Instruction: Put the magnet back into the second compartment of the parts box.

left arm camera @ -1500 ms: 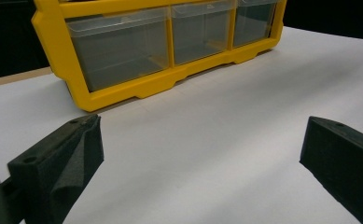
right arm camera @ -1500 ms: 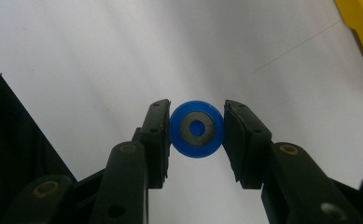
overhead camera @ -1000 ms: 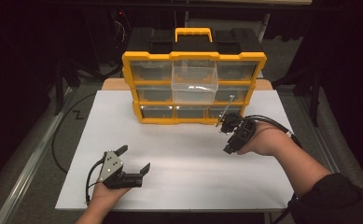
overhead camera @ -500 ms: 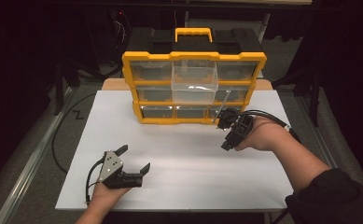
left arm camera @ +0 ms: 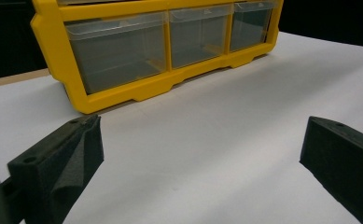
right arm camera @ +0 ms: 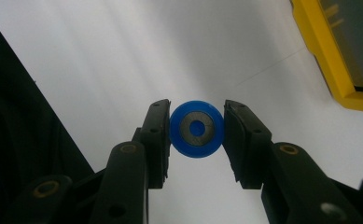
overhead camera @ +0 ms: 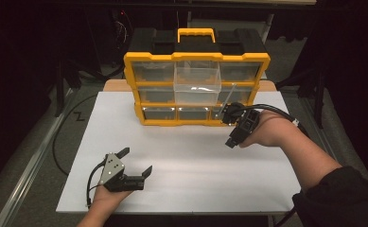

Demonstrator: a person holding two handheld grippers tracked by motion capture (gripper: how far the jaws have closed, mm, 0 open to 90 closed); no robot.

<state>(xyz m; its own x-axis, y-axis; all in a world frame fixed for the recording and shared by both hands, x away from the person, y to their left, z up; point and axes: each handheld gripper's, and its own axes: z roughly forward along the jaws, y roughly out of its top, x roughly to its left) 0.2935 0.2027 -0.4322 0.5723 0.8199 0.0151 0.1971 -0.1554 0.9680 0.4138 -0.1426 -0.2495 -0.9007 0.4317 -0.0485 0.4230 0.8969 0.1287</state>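
The right gripper [right arm camera: 197, 130] holds a small blue disc [right arm camera: 197, 129] between its jaws, pinched at the two sides of its rim, above the white table [right arm camera: 123, 56]. The disc looks light, stiff and smooth, so it may slip; the rim is the best place to hold. The left gripper [left arm camera: 200, 154] rests with jaws wide apart and nothing between them.

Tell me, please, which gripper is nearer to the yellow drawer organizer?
The right. The right gripper sits just in front of the yellow drawer organizer, at its lower right corner, clamping a blue disc. The left gripper rests near the table's front edge, jaws open.
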